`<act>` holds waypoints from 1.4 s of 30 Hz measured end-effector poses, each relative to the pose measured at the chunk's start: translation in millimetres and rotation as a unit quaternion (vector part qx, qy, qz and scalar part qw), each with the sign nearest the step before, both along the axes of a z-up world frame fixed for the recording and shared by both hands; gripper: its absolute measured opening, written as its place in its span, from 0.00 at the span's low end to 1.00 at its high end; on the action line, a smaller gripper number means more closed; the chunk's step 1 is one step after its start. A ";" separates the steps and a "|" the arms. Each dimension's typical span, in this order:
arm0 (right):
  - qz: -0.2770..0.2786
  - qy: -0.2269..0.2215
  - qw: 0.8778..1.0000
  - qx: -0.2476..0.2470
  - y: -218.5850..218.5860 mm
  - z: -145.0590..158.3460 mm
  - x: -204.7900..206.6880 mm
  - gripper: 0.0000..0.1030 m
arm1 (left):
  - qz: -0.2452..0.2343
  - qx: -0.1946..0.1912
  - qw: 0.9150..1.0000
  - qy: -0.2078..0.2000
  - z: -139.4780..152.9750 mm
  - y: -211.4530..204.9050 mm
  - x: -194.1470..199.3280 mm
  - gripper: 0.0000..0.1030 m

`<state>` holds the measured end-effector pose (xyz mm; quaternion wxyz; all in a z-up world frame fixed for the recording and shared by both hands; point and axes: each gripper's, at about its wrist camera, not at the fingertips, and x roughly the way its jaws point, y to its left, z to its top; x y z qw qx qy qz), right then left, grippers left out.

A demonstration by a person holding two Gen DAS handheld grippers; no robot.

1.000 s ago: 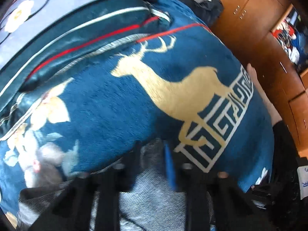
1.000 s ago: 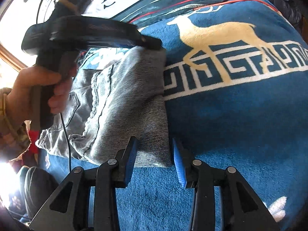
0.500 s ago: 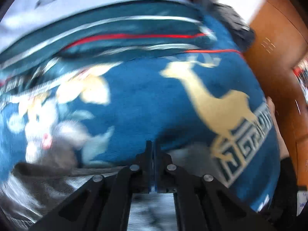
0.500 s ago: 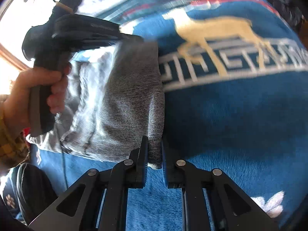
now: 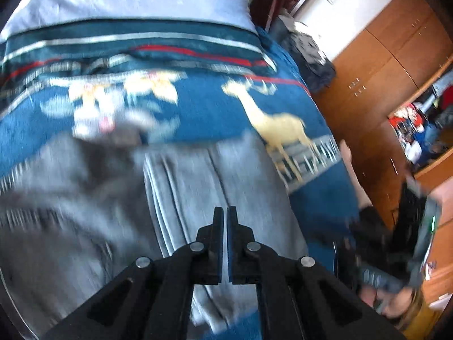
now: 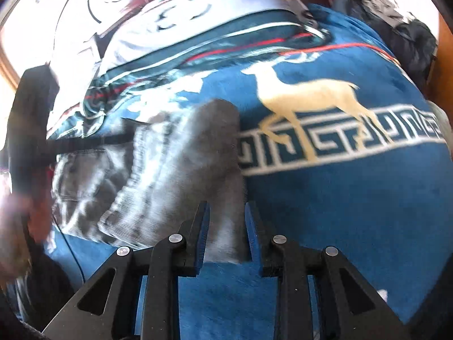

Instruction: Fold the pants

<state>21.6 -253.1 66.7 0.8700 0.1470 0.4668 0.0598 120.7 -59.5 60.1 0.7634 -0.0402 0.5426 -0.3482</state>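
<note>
The grey striped pants (image 5: 181, 187) lie folded on a blue deer-print blanket (image 5: 203, 113); they also show in the right wrist view (image 6: 181, 175). My left gripper (image 5: 226, 221) is shut and empty, held above the pants. My right gripper (image 6: 226, 221) is open, its jaws either side of the near corner of the pants, low over the blanket (image 6: 354, 198). The left gripper also shows at the left of the right wrist view (image 6: 31, 124). Both views are blurred by motion.
A grey pillow (image 5: 136, 2) lies at the head of the bed. A dark heap of clothes (image 5: 311, 53) sits at the bed's far corner. Wooden wardrobes (image 5: 382, 65) stand to the right. The other hand-held tool (image 5: 405, 243) shows at lower right.
My left gripper has let go and lifted up and back off the pants, still shut. My right gripper has opened, releasing the pants' corner.
</note>
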 end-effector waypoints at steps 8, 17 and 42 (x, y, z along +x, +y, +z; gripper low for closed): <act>0.041 0.065 0.997 -0.025 29.4 -43.9 30.1 0.24 | 0.054 0.008 0.998 0.038 -59.8 16.2 -34.1 0.03; 0.060 0.007 0.997 -0.038 53.5 2.0 15.8 0.24 | 0.099 -0.036 0.994 0.041 -38.8 47.7 -37.5 0.14; 0.291 -0.072 0.949 -0.094 236.8 29.3 -19.2 0.53 | 0.267 0.033 0.963 -0.016 56.9 275.0 -8.4 0.89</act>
